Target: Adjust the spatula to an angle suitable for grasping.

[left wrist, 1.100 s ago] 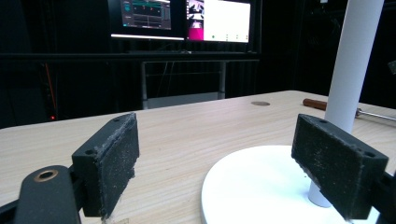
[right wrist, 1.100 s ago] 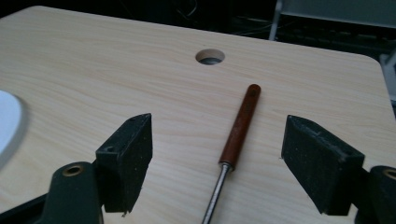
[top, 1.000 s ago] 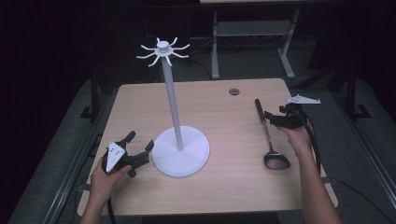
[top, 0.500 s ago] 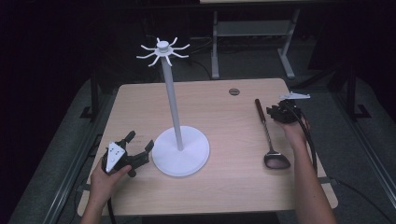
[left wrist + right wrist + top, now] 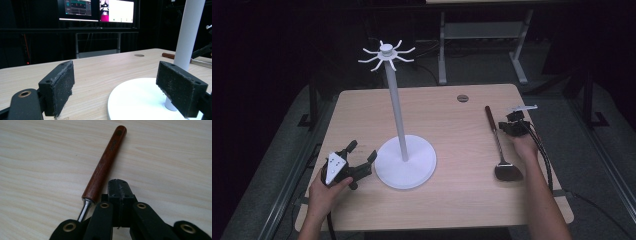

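Dark room, grey floor (image 5: 272,150), lit monitors (image 5: 96,10), metal frame (image 5: 482,45) behind

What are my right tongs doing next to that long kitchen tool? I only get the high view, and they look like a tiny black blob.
Observer: In the right gripper view, the right tongs are shut, pads pressed together with nothing between them.
Operator: Are they around the handle?
Observer: No. The reddish-brown wooden handle lies beside their tips, outside them.
Operator: And my left tongs?
Observer: In the left gripper view, the left tongs are wide open and low over the table, pointing at the white stand.
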Motion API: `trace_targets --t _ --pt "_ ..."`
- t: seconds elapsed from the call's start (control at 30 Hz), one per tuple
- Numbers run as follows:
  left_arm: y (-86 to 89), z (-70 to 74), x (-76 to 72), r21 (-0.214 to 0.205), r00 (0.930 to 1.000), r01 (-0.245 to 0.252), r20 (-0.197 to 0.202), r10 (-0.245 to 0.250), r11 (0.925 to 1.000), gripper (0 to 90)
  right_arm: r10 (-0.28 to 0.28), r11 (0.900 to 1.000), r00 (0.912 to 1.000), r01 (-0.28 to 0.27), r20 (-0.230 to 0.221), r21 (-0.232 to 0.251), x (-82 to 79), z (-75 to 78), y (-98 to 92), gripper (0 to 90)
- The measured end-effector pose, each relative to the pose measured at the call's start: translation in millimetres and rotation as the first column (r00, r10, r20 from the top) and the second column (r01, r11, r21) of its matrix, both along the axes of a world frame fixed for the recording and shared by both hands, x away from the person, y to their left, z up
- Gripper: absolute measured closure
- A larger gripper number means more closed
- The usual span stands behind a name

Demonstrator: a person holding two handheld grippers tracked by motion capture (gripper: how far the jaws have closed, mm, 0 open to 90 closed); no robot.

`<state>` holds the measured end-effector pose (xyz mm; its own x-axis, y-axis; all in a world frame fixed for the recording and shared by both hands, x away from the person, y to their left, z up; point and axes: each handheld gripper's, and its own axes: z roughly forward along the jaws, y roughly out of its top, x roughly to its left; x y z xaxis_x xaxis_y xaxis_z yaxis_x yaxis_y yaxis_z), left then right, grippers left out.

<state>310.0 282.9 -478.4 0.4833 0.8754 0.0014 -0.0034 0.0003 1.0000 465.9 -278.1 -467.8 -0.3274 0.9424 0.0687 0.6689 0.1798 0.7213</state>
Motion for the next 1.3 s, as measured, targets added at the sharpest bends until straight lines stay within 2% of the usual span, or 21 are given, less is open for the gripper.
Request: trace_targets --t 0.3,0.33,0.37,0.5,0.6,0.63,0.67,0.83,0.93,1.3 --pt "-0.1 0.0 0.0 0.001 1.0 0.001 0.0 -0.001 1.0 14.4 0.021 0.9998 0.9997 -0.021 -0.01 -0.005 0.1 -2.2 4.0 90.0" --pt "0.6 0.1 -0.2 0.011 1.0 0.001 -0.002 -0.001 0.9999 14.4 0.021 0.9998 0.9997 -0.021 -0.013 -0.007 0.2 -2.5 4.3 90.0" --pt "-0.2 0.0 0.0 -0.001 1.0 0.0 0.0 0.0 1.0 14.4 0.023 0.9997 0.9996 -0.023 -0.014 -0.006 0.3 -2.9 4.4 90.0" --pt "0.5 0.1 -0.1 0.01 1.0 0.001 -0.002 -0.001 0.9999 14.4 0.034 0.9994 0.9993 -0.034 -0.015 -0.008 0.2 -3.3 6.3 90.0" --pt "-0.1 0.0 0.0 0.001 1.0 0.0 0.0 0.0 1.0 14.3 0.038 0.9991 0.9992 -0.038 -0.014 -0.017 0.0 -2.3 8.7 90.0" --pt "0.6 0.1 -0.2 0.011 1.0 0.001 -0.002 -0.001 0.9999 14.4 0.04 0.9991 0.9991 -0.04 -0.013 -0.018 -0.1 -2.2 9.0 90.0" --pt "-0.1 0.0 0.0 0.001 1.0 0.001 0.0 -0.001 1.0 14.4 0.04 0.999 0.9991 -0.04 -0.012 -0.021 -0.1 -2.1 9.2 90.0" --pt "-0.2 0.0 0.0 0.0 1.0 0.001 0.0 -0.001 1.0 14.3 0.044 0.9989 0.9989 -0.044 -0.015 -0.016 -0.6 -1.6 10.2 90.0" --pt "0.5 0.1 -0.1 0.01 1.0 0.001 -0.002 -0.001 1.0 14.3 0.055 0.9984 0.9984 -0.055 -0.015 -0.014 -0.6 -1.2 13.0 90.0" --pt "-0.1 0.0 0.0 0.001 1.0 0.001 0.0 -0.001 1.0 14.4 0.103 0.9944 0.9946 -0.103 -0.011 -0.022 -1.6 1.2 24.7 90.0"
